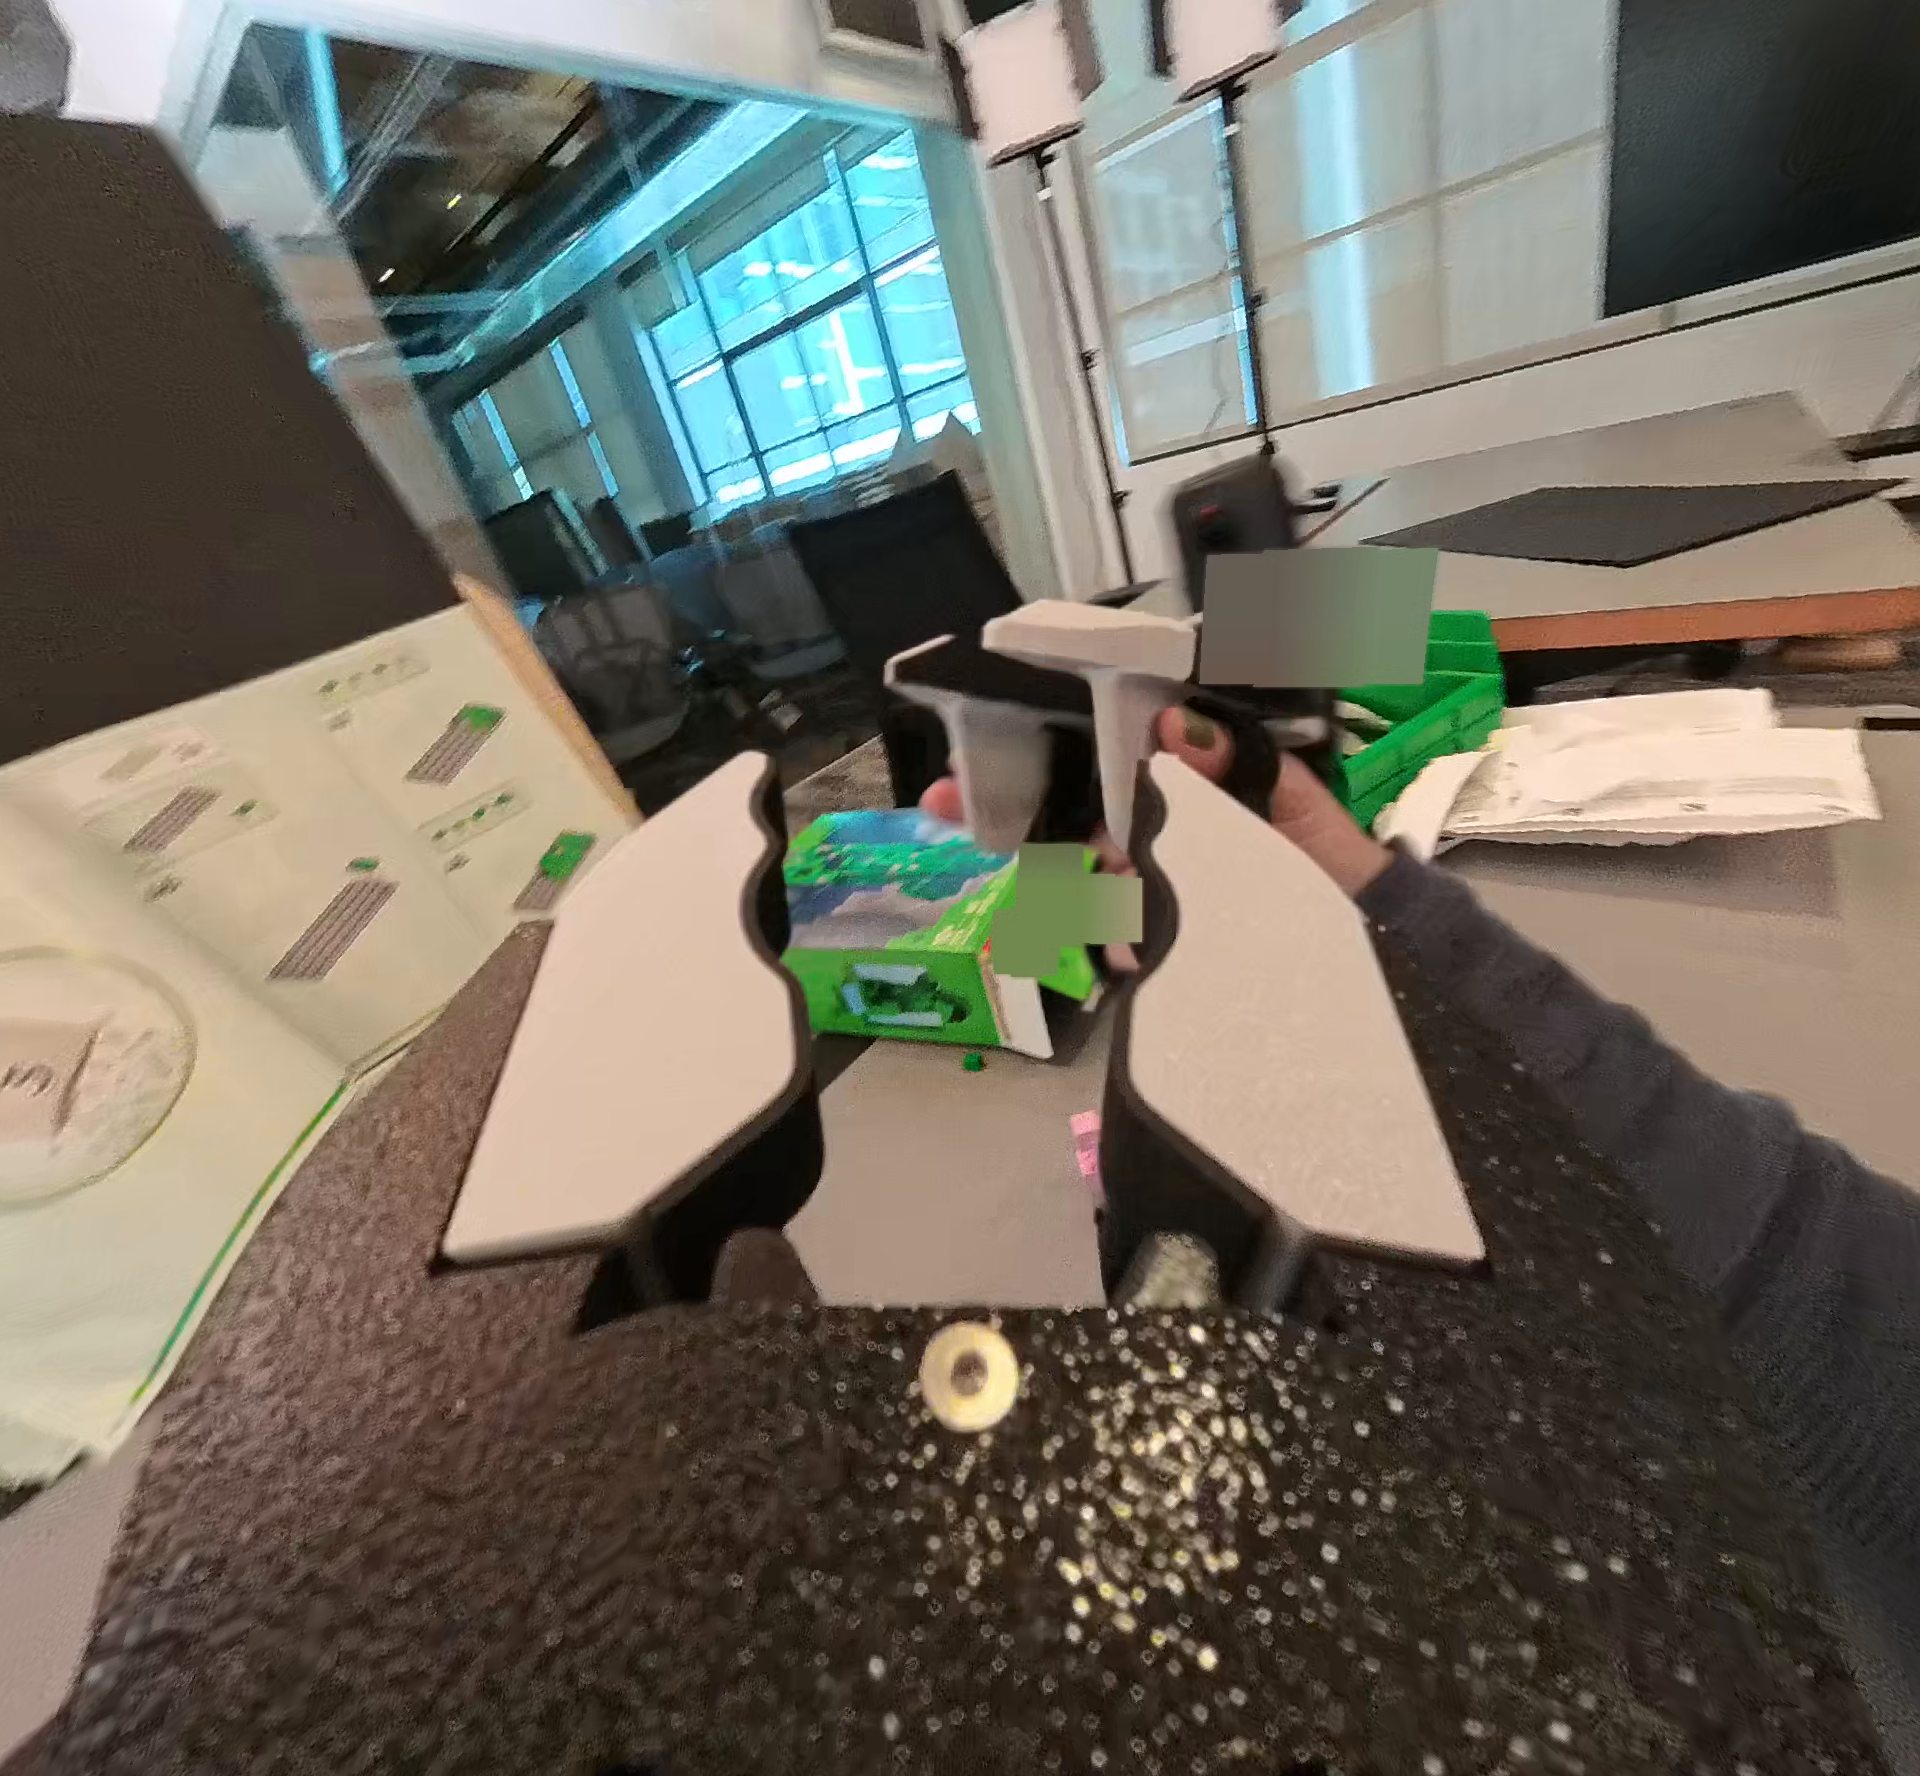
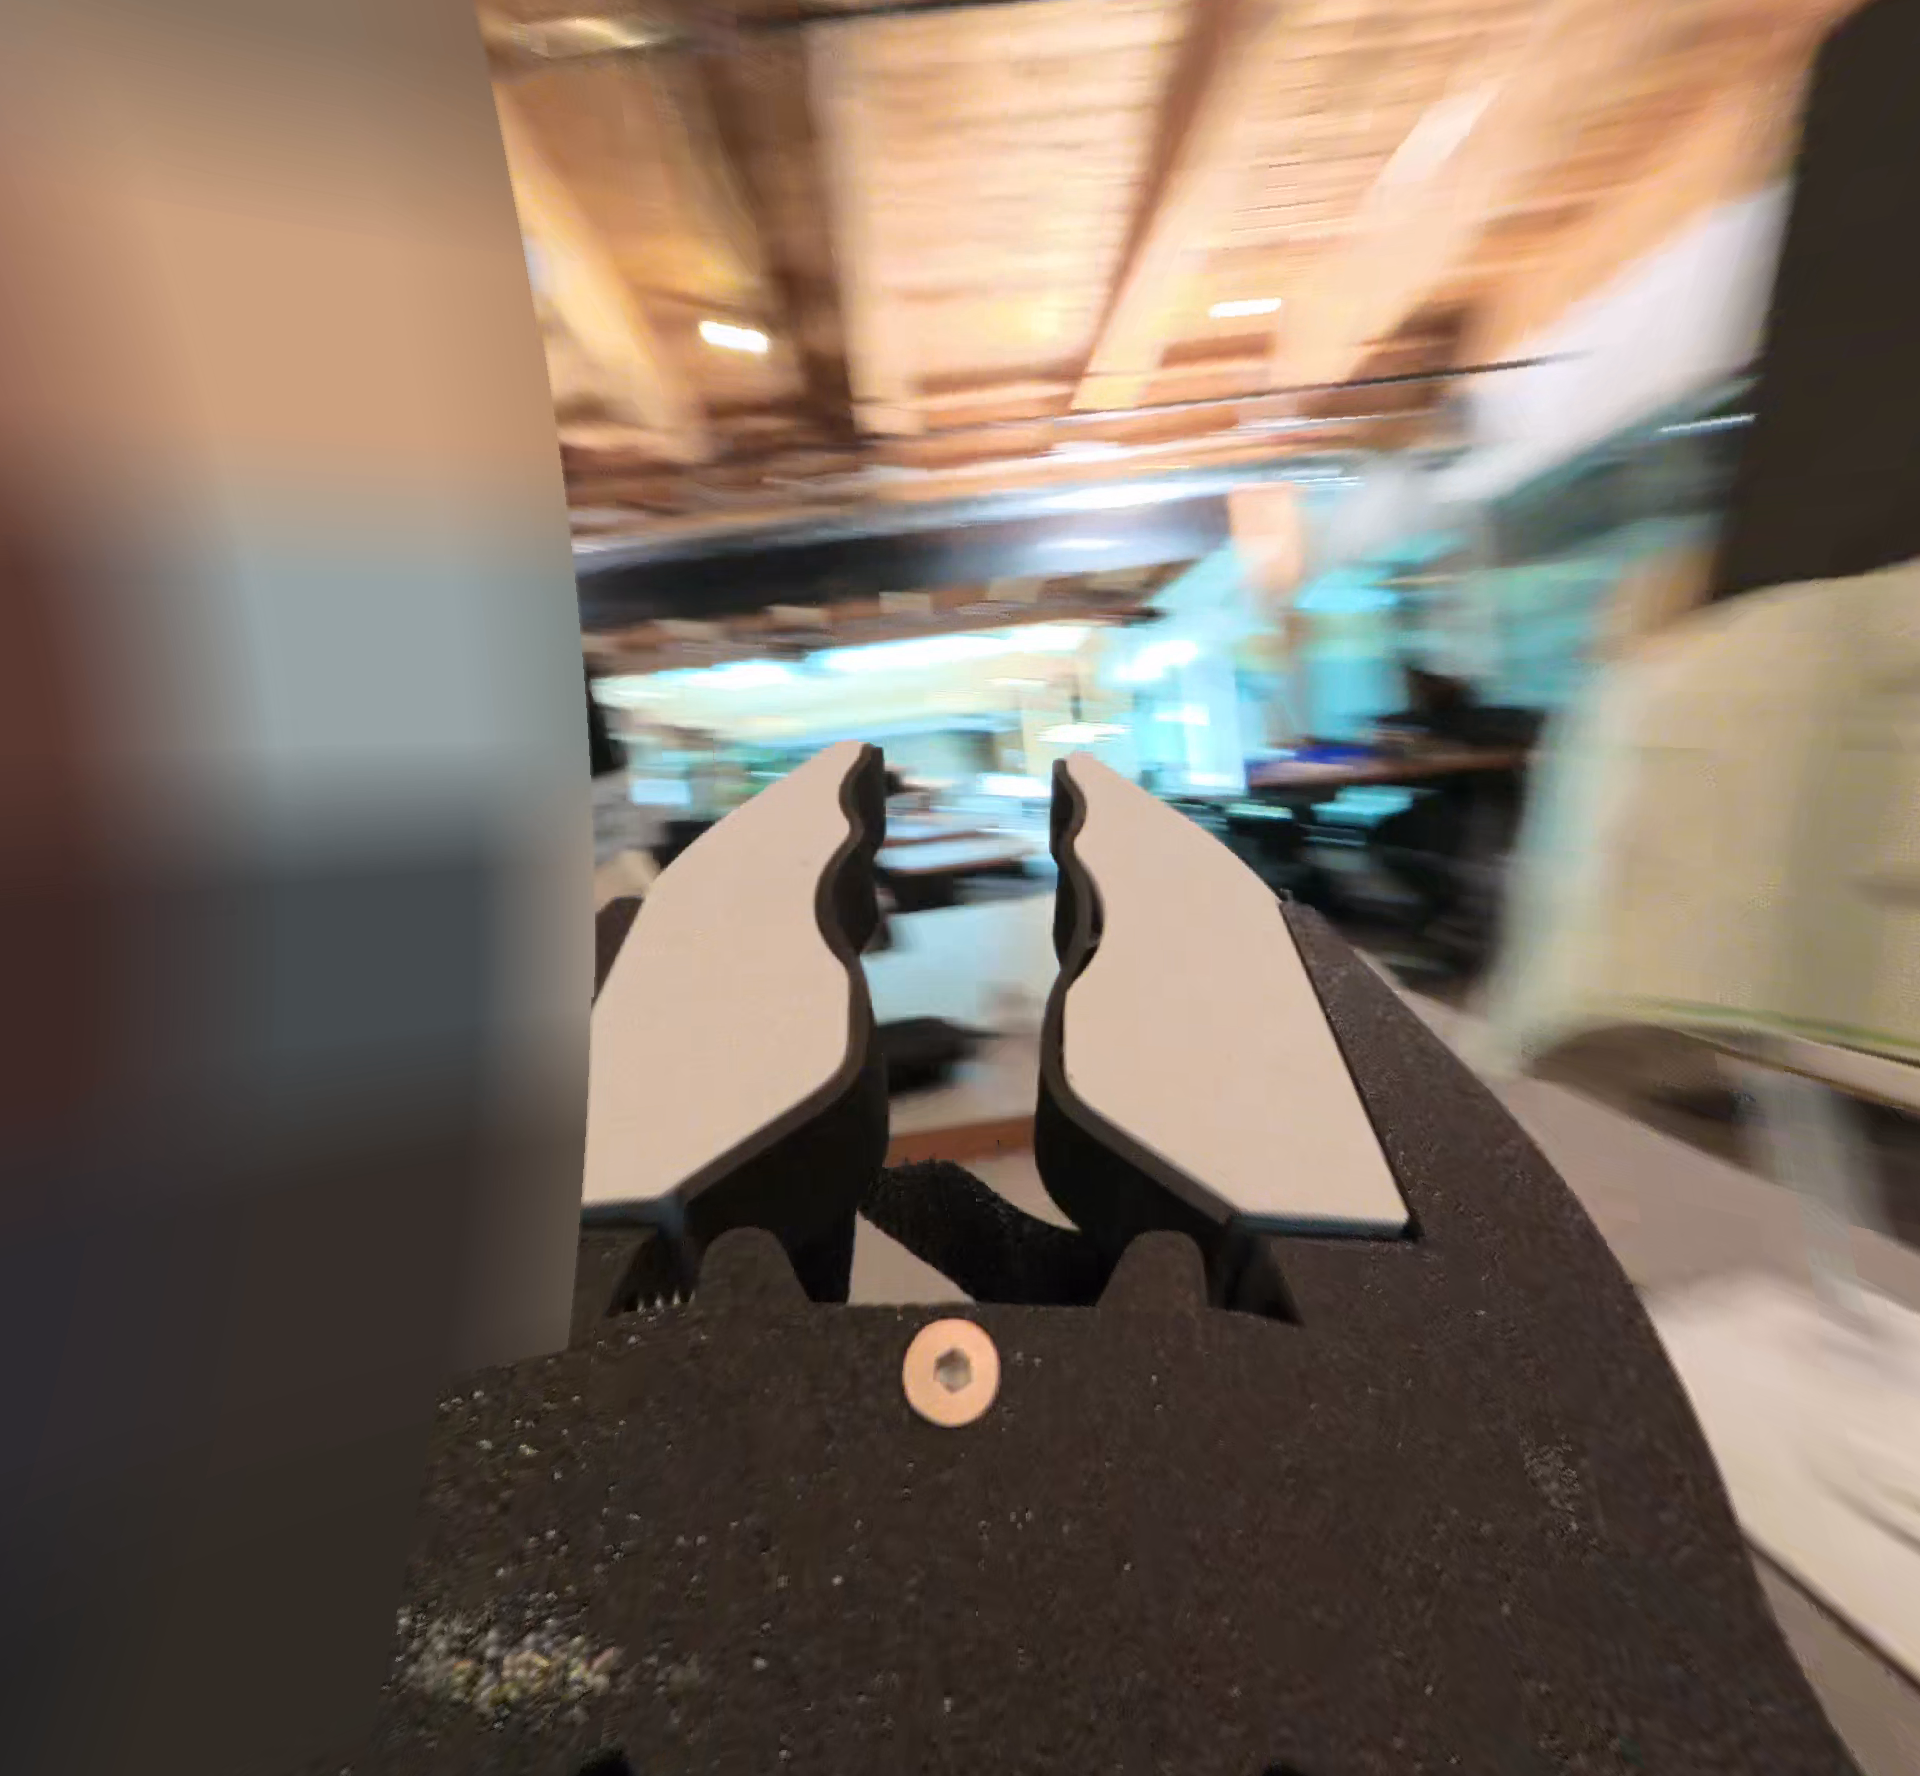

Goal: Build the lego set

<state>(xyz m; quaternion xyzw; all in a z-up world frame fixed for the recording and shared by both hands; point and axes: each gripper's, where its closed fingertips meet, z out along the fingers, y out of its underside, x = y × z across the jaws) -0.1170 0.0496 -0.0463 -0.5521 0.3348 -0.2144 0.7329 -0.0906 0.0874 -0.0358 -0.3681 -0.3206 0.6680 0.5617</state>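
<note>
1. Lego box (image 1: pixel 894 947): green, lying on the grey table (image 1: pixel 1621 957) beyond the left gripper's tips, one flap open. Manual (image 1: pixel 208 895) spread at far left; green bin (image 1: pixel 1423 718) and papers (image 1: pixel 1652 770) at the back.
2. Right gripper (image 2: pixel 966 770): jaws moderately apart, empty, touching nothing; aimed up at the ceiling with its view smeared (likely mid-swing). Risk: swung blind, it may strike the box or the manual.
3. Left gripper (image 1: pixel 956 791): jaws wide apart, empty, above the table.
4. Loose pieces: a green stud (image 1: pixel 972 1061) and a pink brick (image 1: pixel 1086 1139) lie just before the box. Risk: small and light, they may skid or be knocked off by a careless pinch.
</note>
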